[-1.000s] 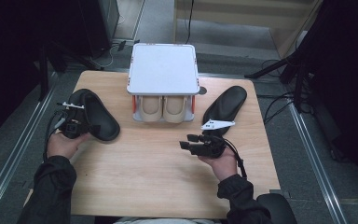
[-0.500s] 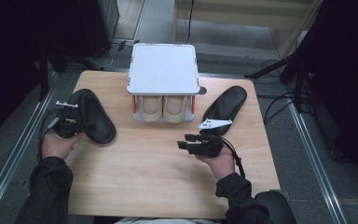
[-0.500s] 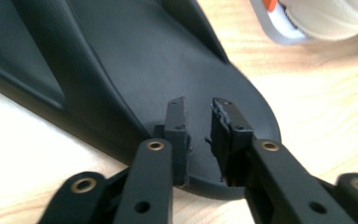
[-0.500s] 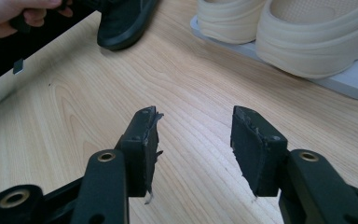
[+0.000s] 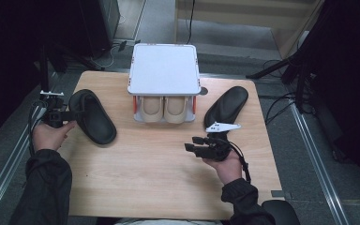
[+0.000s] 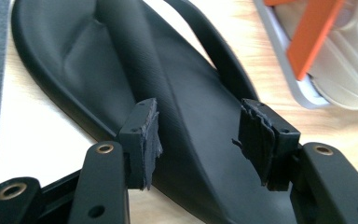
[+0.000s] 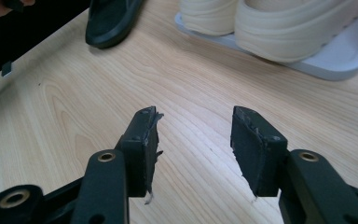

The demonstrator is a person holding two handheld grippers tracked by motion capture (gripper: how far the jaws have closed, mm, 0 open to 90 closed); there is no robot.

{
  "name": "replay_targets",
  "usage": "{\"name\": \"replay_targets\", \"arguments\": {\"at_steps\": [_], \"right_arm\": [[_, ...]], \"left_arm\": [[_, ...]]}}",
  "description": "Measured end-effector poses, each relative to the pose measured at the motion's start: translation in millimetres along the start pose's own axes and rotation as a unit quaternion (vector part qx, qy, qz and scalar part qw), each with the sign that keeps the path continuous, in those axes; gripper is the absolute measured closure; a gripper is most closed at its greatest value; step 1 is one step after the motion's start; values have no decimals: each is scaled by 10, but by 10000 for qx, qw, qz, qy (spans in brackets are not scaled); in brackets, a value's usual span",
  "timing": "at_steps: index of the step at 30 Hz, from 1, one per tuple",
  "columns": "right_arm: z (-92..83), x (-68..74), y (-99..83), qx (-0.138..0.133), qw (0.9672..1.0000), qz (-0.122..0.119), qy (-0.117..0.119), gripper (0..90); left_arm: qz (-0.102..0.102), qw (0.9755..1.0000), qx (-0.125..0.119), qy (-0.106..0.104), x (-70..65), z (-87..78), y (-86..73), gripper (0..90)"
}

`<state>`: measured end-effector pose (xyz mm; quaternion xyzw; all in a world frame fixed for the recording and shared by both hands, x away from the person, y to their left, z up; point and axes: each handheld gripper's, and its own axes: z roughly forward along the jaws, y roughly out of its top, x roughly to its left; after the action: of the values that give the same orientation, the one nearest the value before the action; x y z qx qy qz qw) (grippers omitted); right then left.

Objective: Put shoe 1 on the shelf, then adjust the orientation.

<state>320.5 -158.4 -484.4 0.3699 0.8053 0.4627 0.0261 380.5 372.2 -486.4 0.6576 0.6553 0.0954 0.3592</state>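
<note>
A black slipper point(image 5: 93, 117) lies on the left of the wooden table point(image 5: 159, 187). My left gripper point(image 5: 70, 114) is at its outer edge, near the table's left side. Its jaws have just been opening and now stand open. In the left gripper view the left gripper point(image 6: 198, 121) has its pads apart over the slipper point(image 6: 121, 70), touching nothing. A second black slipper point(image 5: 226, 105) lies at the right. My right gripper point(image 5: 191, 143) is open over bare wood in front of it, pointing left. In its own view the right gripper point(image 7: 193, 121) holds nothing.
A white two-level rack point(image 5: 164, 68) stands at the table's back middle, with a pair of cream shoes point(image 5: 164, 110) on its lower shelf. The shoes point(image 7: 270, 28) are just beyond the right gripper. Orange posts point(image 6: 314, 37) hold up the rack's top. Dark floor surrounds the table.
The left gripper's jaws have opened and let go of the left slipper. The left hand has drawn back toward the table's left edge. The right gripper has stayed put.
</note>
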Motion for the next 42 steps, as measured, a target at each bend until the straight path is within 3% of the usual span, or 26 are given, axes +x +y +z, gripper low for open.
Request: {"name": "replay_targets", "arguments": {"at_steps": [5,8,15,18,21,29,42], "right_arm": [[-79,-21,-63,-66,9998,104,-138,519],[-119,-34,-99,-84,9996,179,-204,519],[-189,-36,-171,-113,9992,244,-309,519],[-215,-38,-185,-123,9990,256,-336,519],[-227,-48,-198,-127,9988,302,-366,519],[-217,-37,-195,-158,9989,264,-352,519],[-234,-42,-197,-158,9988,269,-377,518]], "left_arm": [[-82,9999,86,62,64,134,67,482],[-15,9997,155,214,63,220,97,475],[-59,9994,272,225,86,416,143,505],[-88,9993,280,233,90,434,167,536],[-152,9992,261,264,113,438,174,621],[-337,9989,285,175,130,430,186,648],[-430,9986,300,67,120,408,214,689]]}}
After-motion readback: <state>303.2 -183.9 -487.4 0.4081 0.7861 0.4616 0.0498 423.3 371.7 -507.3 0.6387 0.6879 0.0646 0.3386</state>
